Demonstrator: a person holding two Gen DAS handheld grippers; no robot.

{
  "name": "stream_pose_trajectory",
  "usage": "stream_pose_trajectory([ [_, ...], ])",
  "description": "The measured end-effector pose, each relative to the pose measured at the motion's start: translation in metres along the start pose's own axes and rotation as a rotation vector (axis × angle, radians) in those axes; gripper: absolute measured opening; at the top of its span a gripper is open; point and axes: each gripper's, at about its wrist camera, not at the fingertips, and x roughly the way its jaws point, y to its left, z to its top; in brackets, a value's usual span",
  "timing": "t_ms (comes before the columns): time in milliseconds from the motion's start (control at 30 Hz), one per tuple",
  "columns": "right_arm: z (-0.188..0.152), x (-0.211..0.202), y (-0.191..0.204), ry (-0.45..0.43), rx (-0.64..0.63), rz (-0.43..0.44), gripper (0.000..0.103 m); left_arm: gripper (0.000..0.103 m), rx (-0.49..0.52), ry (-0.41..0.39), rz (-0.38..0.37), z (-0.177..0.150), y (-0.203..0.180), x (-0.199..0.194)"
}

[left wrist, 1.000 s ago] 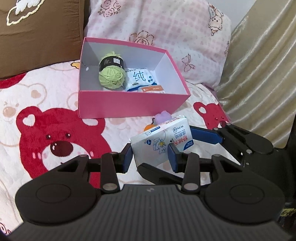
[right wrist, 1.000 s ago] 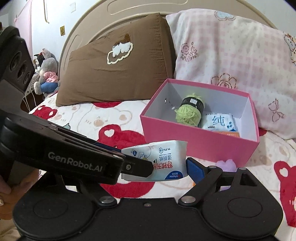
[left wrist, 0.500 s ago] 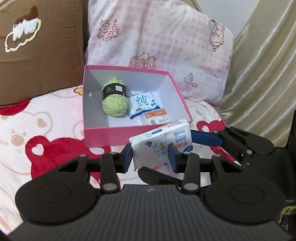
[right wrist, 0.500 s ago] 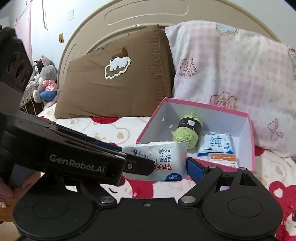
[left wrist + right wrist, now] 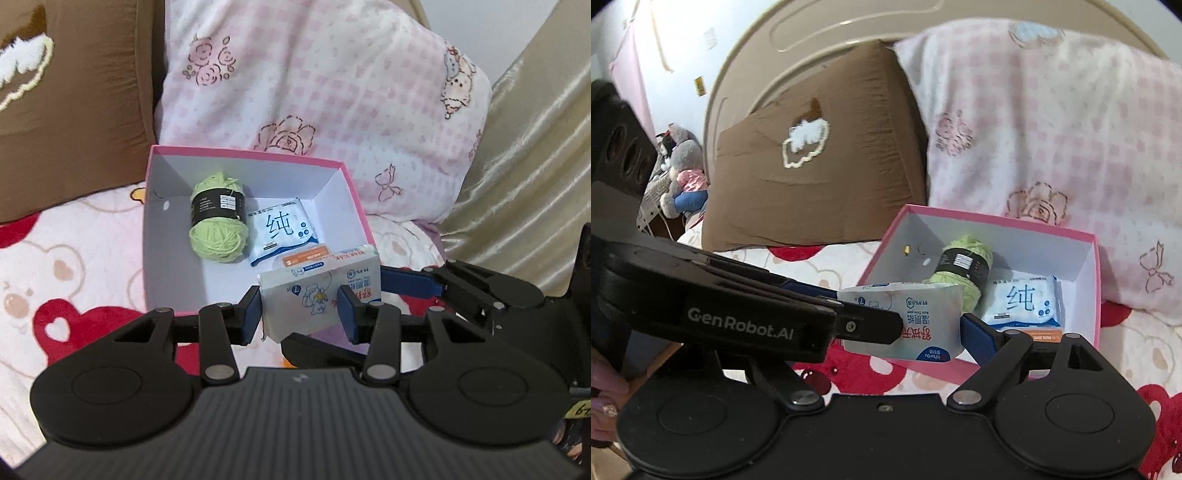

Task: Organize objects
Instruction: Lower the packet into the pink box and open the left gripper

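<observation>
Wet-wipe pack (image 5: 319, 291): carried from over the bedspread (image 5: 55, 266) to above the pink box (image 5: 255, 155) front wall, so the drop is near. Left tool (image 5: 301, 308) jaws opening, pads still on the pack; right tool (image 5: 923, 325) jaws closing on its ends. Inside the box: green yarn (image 5: 218, 229), blue packet (image 5: 280, 229).

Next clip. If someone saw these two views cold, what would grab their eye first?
The white wipes pack stands out, dead centre, gripped from two sides by the left gripper, whose jaws are opening, and the right gripper, whose jaws are closing, at the near right corner of the pink box. Inside the box lie a green yarn ball and a blue-and-white packet.
</observation>
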Motion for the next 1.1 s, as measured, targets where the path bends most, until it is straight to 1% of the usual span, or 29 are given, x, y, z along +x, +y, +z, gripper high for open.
stream_pose_trajectory([
  [100, 0.007, 0.009, -0.013, 0.025, 0.02, 0.004, 0.089, 0.042, -0.025, 0.016, -0.005, 0.01, 0.004, 0.017],
  [233, 0.013, 0.032, -0.035, 0.059, 0.068, 0.016, 0.087, 0.042, -0.092, 0.064, -0.011, 0.022, 0.019, 0.047],
  [400, 0.014, 0.067, -0.061, 0.089, 0.113, 0.021, 0.081, 0.043, -0.126, 0.084, 0.015, 0.03, 0.036, 0.087],
  [467, 0.013, 0.081, -0.069, 0.108, 0.132, 0.019, 0.08, 0.043, -0.162, 0.099, 0.015, 0.03, 0.045, 0.102],
  [500, 0.012, 0.087, -0.072, 0.117, 0.142, 0.017, 0.078, 0.043, -0.185, 0.103, 0.017, 0.031, 0.05, 0.107],
  [533, 0.011, 0.094, -0.076, 0.132, 0.146, 0.012, 0.073, 0.042, -0.198, 0.106, 0.021, 0.031, 0.055, 0.112],
  [567, 0.009, 0.099, -0.079, 0.144, 0.148, 0.0, 0.064, 0.041, -0.21, 0.109, 0.021, 0.031, 0.06, 0.117],
  [600, 0.008, 0.105, -0.084, 0.156, 0.157, 0.001, 0.059, 0.041, -0.223, 0.112, 0.015, 0.03, 0.065, 0.122],
  [667, 0.004, 0.115, -0.099, 0.175, 0.221, 0.027, 0.058, 0.041, -0.248, 0.107, 0.025, 0.026, 0.071, 0.13],
  [700, 0.002, 0.12, -0.104, 0.184, 0.246, 0.039, 0.055, 0.041, -0.256, 0.104, 0.03, 0.025, 0.074, 0.133],
  [767, -0.001, 0.13, -0.108, 0.191, 0.257, 0.036, 0.052, 0.041, -0.248, 0.099, 0.048, 0.023, 0.075, 0.141],
  [867, -0.004, 0.142, -0.108, 0.206, 0.238, 0.01, 0.045, 0.041, -0.23, 0.093, 0.081, 0.02, 0.077, 0.151],
  [1000, -0.01, 0.155, -0.113, 0.226, 0.262, -0.004, 0.044, 0.039, -0.266, 0.116, 0.085, 0.016, 0.085, 0.164],
  [1100, -0.017, 0.161, -0.113, 0.237, 0.277, -0.023, 0.044, 0.039, -0.273, 0.134, 0.092, 0.011, 0.088, 0.172],
])
